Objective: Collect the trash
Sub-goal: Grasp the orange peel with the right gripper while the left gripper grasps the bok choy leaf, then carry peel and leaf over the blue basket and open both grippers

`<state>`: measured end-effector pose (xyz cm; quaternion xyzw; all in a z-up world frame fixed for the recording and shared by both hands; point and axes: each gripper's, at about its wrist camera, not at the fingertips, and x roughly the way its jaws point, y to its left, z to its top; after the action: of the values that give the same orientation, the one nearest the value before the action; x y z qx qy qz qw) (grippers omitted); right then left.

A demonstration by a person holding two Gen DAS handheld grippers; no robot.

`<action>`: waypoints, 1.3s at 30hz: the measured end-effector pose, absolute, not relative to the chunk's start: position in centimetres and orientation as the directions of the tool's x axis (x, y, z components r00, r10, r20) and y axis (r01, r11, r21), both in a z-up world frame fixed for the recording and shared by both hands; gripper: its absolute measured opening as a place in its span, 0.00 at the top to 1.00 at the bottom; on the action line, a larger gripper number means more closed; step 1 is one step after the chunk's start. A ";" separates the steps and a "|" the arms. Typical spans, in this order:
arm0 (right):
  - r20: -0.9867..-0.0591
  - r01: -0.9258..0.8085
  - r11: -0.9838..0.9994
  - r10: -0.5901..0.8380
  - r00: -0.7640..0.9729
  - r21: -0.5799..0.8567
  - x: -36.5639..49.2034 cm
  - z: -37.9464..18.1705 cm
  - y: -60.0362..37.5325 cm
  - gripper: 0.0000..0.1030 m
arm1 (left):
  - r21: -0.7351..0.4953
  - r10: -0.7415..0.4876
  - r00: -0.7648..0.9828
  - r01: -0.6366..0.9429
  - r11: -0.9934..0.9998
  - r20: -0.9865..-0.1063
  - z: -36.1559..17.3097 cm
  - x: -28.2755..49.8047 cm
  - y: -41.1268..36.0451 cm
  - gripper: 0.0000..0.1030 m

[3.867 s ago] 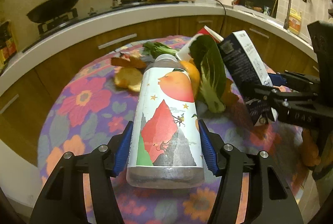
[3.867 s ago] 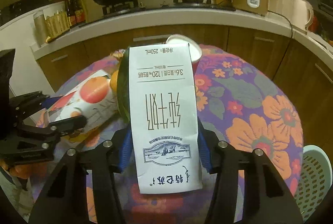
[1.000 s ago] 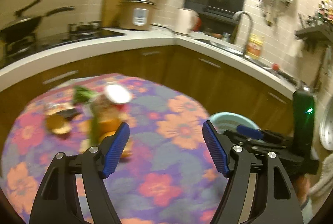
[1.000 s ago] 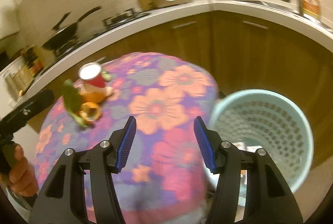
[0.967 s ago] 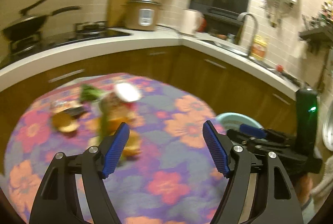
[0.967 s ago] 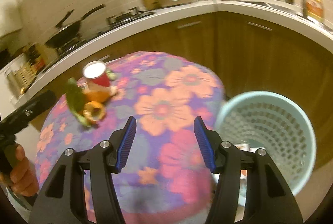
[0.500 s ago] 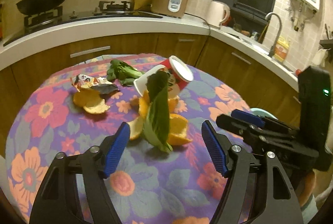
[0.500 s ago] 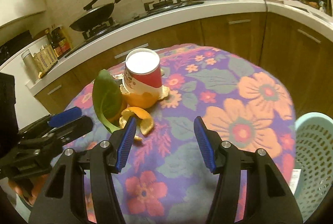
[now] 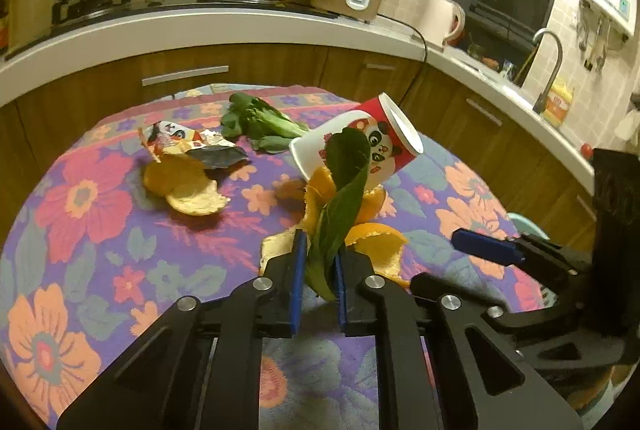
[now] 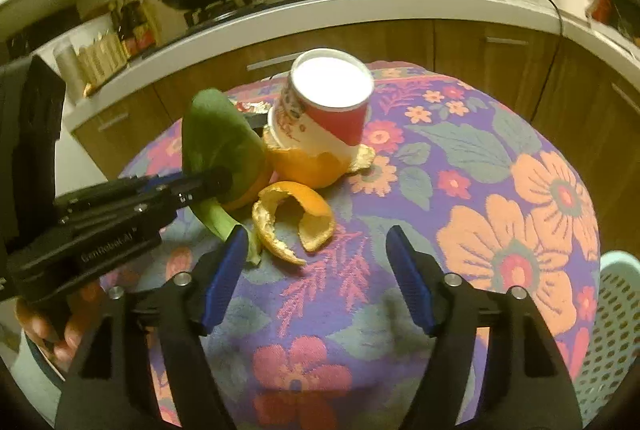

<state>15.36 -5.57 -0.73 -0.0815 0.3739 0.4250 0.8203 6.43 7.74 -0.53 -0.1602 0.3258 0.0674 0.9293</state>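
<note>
while left claw seemingly pinches green leaf, right claw spread

On the worktop, the leaf stands between the left tool's fingers. Behind it the cup leans on peels. A basket sits right, beside the worktop.

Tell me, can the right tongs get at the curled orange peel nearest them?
Probably yes: the right tongs are open, facing the curled orange peel, with only floral tablecloth between.
</note>
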 end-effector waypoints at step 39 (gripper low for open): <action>-0.686 -0.744 0.652 0.608 0.400 0.144 13.6 -0.1 -7.6 0.84 | -0.295 -0.020 0.848 -0.163 0.941 -0.530 2.5 3.9 6.3 0.97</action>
<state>13.65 -7.58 -0.08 -0.0927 0.3672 0.4064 0.8315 3.93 6.35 2.46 -0.1669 0.2731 0.0377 0.9466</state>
